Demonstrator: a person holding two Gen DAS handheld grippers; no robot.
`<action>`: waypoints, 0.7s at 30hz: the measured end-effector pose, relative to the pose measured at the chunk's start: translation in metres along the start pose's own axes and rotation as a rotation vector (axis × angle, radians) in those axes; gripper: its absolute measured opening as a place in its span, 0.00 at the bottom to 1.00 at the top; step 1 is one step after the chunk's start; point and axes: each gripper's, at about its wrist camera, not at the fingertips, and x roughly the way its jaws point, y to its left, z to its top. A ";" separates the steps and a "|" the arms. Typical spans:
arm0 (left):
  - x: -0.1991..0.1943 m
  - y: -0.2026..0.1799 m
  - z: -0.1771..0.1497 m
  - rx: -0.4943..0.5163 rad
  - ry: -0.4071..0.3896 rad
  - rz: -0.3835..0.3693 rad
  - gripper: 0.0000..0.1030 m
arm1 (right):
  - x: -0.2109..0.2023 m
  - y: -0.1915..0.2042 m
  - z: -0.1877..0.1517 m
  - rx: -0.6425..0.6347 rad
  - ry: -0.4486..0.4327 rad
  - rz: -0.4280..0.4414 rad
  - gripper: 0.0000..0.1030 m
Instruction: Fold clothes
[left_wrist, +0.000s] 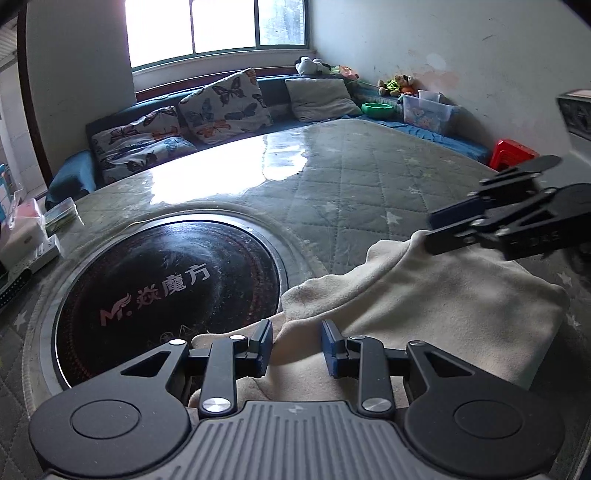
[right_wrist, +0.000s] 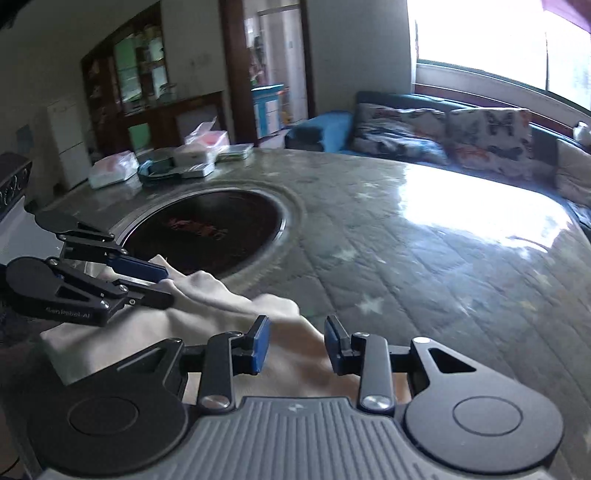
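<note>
A cream fleece garment (left_wrist: 443, 302) (right_wrist: 221, 314) lies partly folded on the near edge of the round table (left_wrist: 351, 184) (right_wrist: 406, 258), and its left side overlaps the black round hotplate (left_wrist: 166, 288) (right_wrist: 210, 225). My left gripper (left_wrist: 295, 332) (right_wrist: 166, 284) hovers at the garment's left end with its blue pads apart. Cloth shows in the gap, unpinched. My right gripper (right_wrist: 297, 328) (left_wrist: 430, 232) stands open over the right end. Its tips are at the far edge of the cloth and grip nothing.
Tissue packs and boxes (left_wrist: 26, 236) (right_wrist: 192, 155) crowd the table's left side. A blue sofa with butterfly cushions (left_wrist: 221, 103) (right_wrist: 480, 133) runs behind the table under the window. A red stool (left_wrist: 511, 151) and a clear plastic bin (left_wrist: 428, 110) stand at the right wall.
</note>
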 end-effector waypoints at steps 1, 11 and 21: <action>0.000 0.001 0.000 -0.002 0.000 -0.009 0.23 | 0.006 0.002 0.003 -0.008 0.009 0.007 0.32; -0.006 -0.011 0.000 0.075 -0.076 0.062 0.08 | 0.018 0.005 -0.001 0.024 0.036 0.028 0.17; 0.013 -0.023 0.016 0.112 -0.107 0.121 0.08 | 0.008 0.014 -0.009 0.018 -0.055 -0.111 0.09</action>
